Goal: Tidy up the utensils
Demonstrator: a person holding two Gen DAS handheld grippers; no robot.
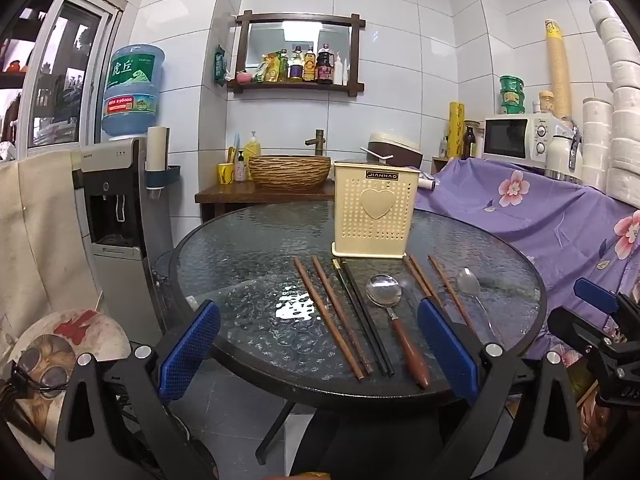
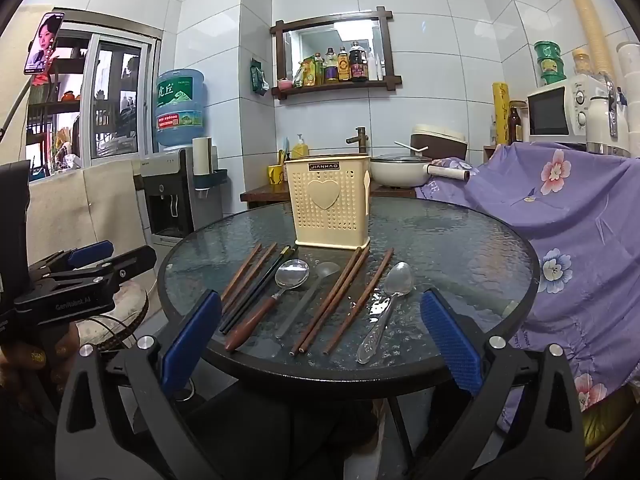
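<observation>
Both hand-held grippers are hanging in front of the near edge of the round glass table (image 2: 480, 240), and both are standing wide apart with nothing between their blue pads. The left gripper (image 1: 318, 344) is pointing slightly down toward the left half of the table, and the right gripper (image 2: 320, 340) is facing the right half. The utensils are lying in one row across the near half of the glass, their ends reaching almost to the near edge. From the left edge side there are two brown chopsticks (image 2: 248, 276), then a black pair (image 2: 260, 288), a spoon with a wooden handle (image 2: 276, 296), a thin metal ladle-like spoon (image 2: 310, 296), three more brown chopsticks (image 2: 340, 300), and a spoon with a clear handle (image 2: 388, 304) nearest to the right edge. The cream perforated holder (image 2: 329, 204) is standing upright behind them, close to the middle of the table, and nothing is showing above its rim. The left part of the glass and the far edge are carrying nothing. A purple flowered cloth (image 2: 568, 216) is hanging just beside the right edge of the table. A water dispenser (image 1: 116, 208) is standing near the left edge. A wooden stand with a basin is behind the far edge, against the white tiled wall.
</observation>
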